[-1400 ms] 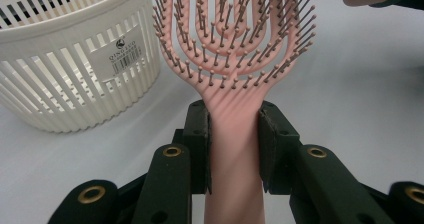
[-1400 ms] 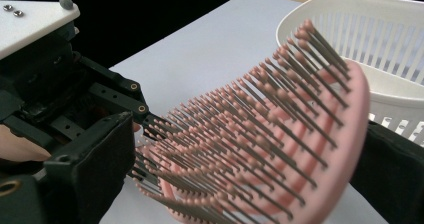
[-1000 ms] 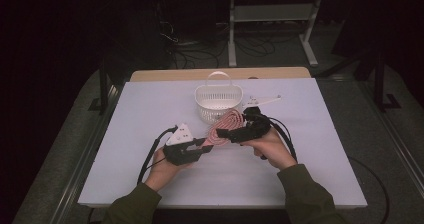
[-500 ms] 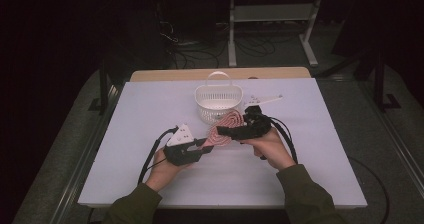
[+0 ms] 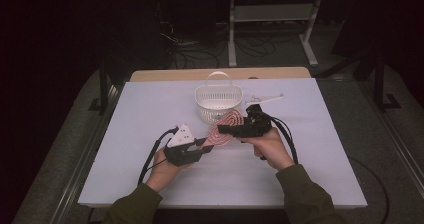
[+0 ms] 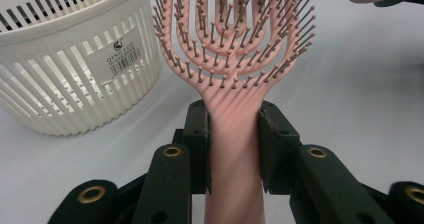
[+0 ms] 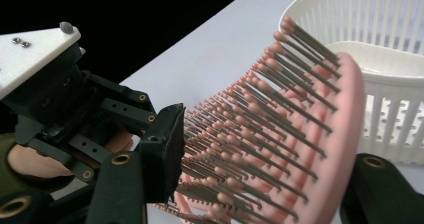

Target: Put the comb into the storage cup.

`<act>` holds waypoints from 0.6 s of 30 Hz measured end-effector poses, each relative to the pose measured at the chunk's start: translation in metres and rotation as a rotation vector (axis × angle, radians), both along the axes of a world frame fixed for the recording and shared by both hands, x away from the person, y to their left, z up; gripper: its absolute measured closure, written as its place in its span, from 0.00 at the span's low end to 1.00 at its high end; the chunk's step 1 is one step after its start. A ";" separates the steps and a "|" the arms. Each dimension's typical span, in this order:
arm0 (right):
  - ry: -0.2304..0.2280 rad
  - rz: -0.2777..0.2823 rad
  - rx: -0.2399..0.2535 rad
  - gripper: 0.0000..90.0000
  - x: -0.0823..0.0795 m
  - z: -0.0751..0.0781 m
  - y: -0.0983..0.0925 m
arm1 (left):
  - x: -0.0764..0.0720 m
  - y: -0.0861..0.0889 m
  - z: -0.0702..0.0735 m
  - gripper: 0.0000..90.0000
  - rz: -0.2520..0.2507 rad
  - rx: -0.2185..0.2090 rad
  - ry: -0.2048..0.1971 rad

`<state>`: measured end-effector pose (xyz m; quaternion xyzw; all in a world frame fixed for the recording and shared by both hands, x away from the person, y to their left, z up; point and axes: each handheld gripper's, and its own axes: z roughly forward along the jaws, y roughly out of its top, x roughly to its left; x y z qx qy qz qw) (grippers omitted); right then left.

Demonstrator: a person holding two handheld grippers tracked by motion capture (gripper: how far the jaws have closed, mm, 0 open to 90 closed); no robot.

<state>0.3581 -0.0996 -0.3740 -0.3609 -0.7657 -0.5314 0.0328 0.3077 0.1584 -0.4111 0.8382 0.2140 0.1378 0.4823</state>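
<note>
The right gripper's (image 5: 226,129) jaws have just been closing around the pink hairbrush (image 5: 223,129) head; its handle is clamped by the left gripper (image 5: 206,143) — the white basket (image 5: 218,102) stands just behind, on the table (image 5: 310,149).

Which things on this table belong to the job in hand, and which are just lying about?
In the job:
pink hairbrush, handle clamped by the left gripper
right gripper, its jaws just closing around the brush head
white basket, right behind the brush

Lying about:
small white object beside the basket, too small to identify
</note>
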 end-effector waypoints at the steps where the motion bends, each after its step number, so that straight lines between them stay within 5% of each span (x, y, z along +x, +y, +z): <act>1: 0.003 0.004 0.004 0.48 0.001 0.000 0.000 | 0.000 0.000 0.000 0.78 0.000 0.004 -0.005; 18: 0.048 0.028 0.033 0.56 0.003 -0.002 -0.001 | -0.001 -0.002 -0.002 0.78 -0.009 0.028 -0.029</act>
